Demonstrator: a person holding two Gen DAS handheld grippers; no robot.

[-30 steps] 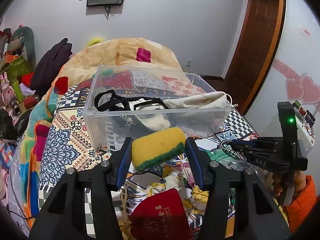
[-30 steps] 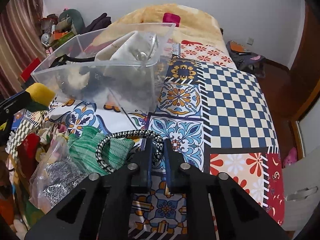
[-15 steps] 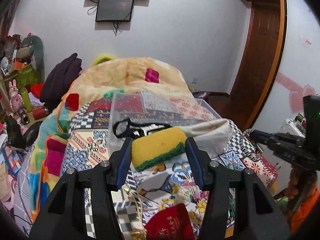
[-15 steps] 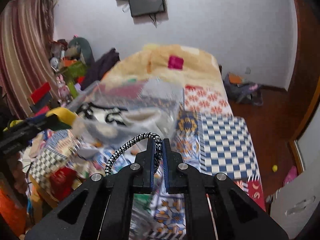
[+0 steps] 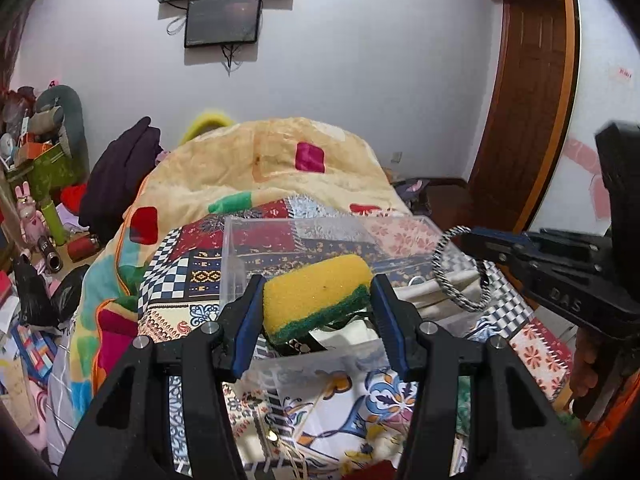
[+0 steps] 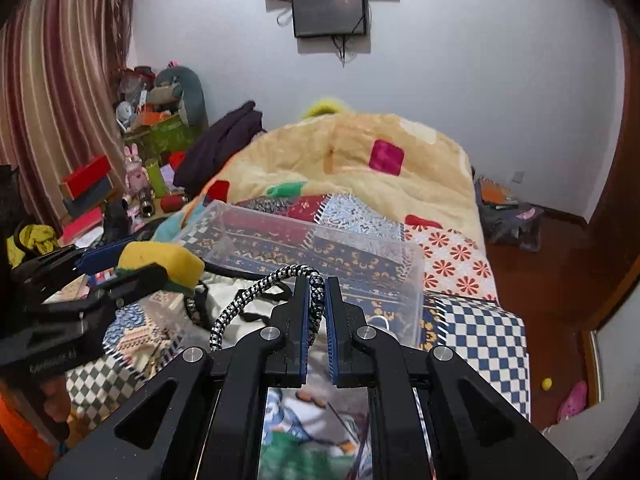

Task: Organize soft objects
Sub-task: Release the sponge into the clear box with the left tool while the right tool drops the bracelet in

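Clearly the left gripper (image 5: 316, 304) is squeezing a light, squashy sponge (image 5: 318, 294) at centre frame by its ends, while the right gripper (image 6: 317, 304) is pinching a limp braided hair tie (image 6: 256, 296), both hovering over the clear bin (image 6: 400, 256)

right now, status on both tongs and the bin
Left tongs shut on sponge. Right tongs shut on cord loop. Both over clear bin; nothing blocking.

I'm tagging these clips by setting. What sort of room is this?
Most likely a bedroom in a home: a bed with a patchwork cover and heaped blanket, striped curtains, a wall-mounted screen, and toys and boxes piled beside the bed.
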